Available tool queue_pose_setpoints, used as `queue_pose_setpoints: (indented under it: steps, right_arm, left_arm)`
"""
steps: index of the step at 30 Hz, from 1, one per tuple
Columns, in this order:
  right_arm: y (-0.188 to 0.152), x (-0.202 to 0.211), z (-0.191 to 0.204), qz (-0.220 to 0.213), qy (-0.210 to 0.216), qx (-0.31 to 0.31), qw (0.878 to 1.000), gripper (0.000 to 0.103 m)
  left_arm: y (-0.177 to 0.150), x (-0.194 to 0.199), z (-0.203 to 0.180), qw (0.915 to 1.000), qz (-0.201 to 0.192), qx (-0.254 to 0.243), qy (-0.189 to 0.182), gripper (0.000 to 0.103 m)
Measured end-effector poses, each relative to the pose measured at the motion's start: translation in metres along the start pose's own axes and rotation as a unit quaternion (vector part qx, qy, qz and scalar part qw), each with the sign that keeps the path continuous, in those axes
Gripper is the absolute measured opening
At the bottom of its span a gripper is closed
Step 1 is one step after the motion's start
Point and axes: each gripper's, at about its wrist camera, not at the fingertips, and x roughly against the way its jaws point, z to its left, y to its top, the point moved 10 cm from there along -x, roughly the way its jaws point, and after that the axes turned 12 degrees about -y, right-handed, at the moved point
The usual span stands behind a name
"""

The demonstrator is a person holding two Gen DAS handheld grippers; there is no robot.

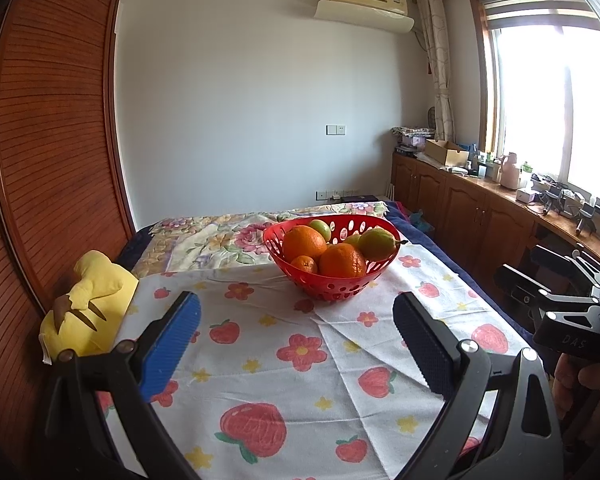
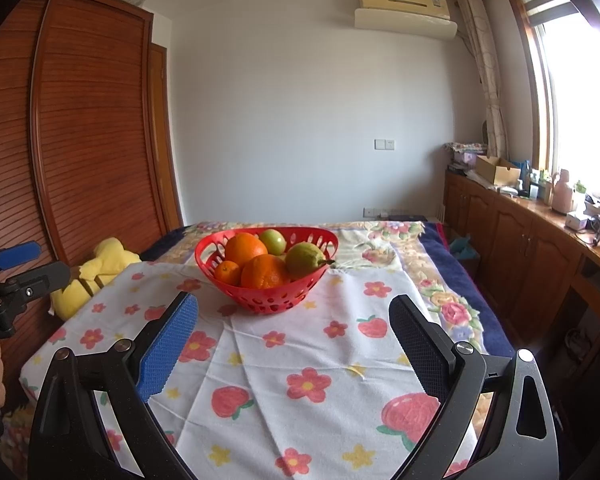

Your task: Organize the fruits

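Note:
A red perforated basket (image 1: 374, 228) (image 2: 220, 242) stands on a white cloth printed with strawberries and flowers (image 1: 284, 364) (image 2: 300, 360). It holds two large oranges (image 1: 303, 242) (image 2: 265, 271), a small mandarin (image 1: 305, 265) (image 2: 227, 272), a yellow-green pear (image 1: 377, 243) (image 2: 305, 259) and a green apple (image 1: 321, 229) (image 2: 273, 241). My left gripper (image 1: 296, 312) hangs open over the cloth, short of the basket. My right gripper (image 2: 294, 312) is open too, just in front of the basket, nothing between its fingers.
A yellow plush toy (image 1: 88, 308) (image 2: 96, 274) lies at the cloth's left edge beside a wooden slatted wardrobe (image 1: 48, 152). A floral blanket (image 1: 220, 236) covers the bed behind. Wooden cabinets (image 2: 532, 248) with clutter run under the window on the right.

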Motion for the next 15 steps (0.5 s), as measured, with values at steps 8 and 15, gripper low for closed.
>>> queue_pose_setpoints:
  steps: [8,15]
  right_arm:
    - [0.0001,0.0001,0.0000,-0.001,0.000,0.000,1.000,0.098]
    - [0.0005,-0.0002,0.0009,-0.002,-0.003,0.000,1.000,0.098]
  left_arm:
    - [0.0021,0.0029,0.0005,1.0000,-0.005,0.001,-0.001,0.098]
    - [0.0043,0.0060,-0.0006,1.0000,-0.008,-0.002,0.001,0.098]
